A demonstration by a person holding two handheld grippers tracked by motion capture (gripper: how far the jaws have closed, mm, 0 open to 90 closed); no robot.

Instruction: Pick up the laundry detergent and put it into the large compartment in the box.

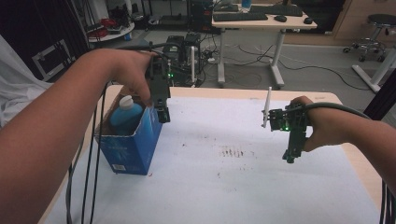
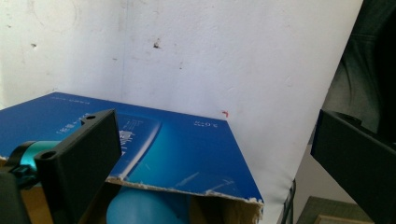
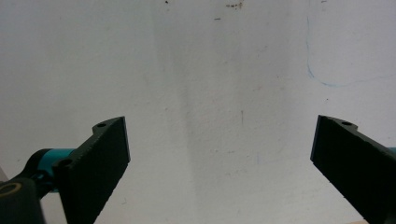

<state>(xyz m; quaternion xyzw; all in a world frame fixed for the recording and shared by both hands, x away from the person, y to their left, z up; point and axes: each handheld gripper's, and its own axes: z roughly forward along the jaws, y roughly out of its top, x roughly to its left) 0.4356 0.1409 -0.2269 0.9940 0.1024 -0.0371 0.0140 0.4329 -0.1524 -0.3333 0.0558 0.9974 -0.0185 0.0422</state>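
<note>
A blue box [image 1: 133, 142] stands on the left side of the table [image 1: 243, 186], with a blue bottle [image 1: 125, 114] inside. The left gripper [image 1: 162, 114] hangs right at the box's open top, jaws wide and holding nothing. Well apart, the right gripper [image 1: 290, 156] hangs over bare table, jaws wide too.

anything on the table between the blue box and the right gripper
Nothing: in the high view, only bare white table cover with faint stains separates the blue box from the right gripper.
</note>
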